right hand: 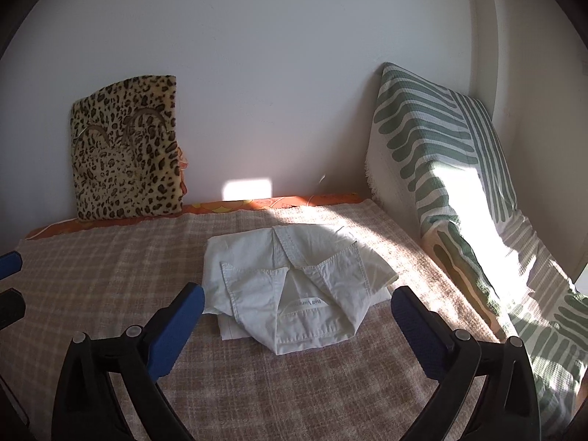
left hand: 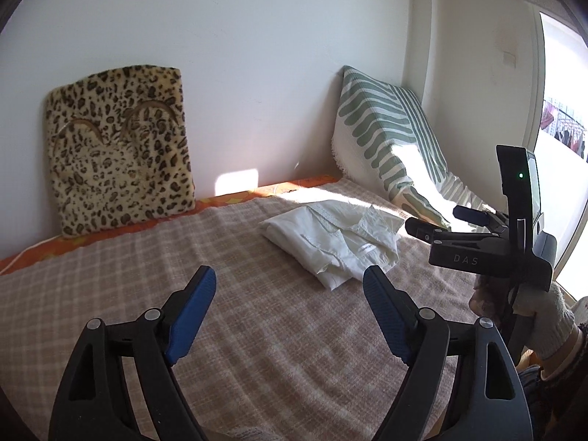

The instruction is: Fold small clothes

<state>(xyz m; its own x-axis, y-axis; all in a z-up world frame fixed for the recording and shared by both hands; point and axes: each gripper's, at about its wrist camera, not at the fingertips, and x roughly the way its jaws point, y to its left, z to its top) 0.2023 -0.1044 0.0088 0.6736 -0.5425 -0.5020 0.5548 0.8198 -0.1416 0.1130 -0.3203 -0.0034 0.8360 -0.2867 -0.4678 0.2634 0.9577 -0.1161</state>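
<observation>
A: Right gripper (right hand: 294,305) spread wide, nothing between the pads; left gripper (left hand: 290,286) likewise spread, empty.

B: Shirt?

A: White shirt (right hand: 290,286) folded, collar up, lying on the checked blanket (right hand: 110,257), clear of both tools.

B: Risk?

A: One bottom layer pokes out at the near-left edge. A passing fingertip could snag it and drag the fold open.
</observation>
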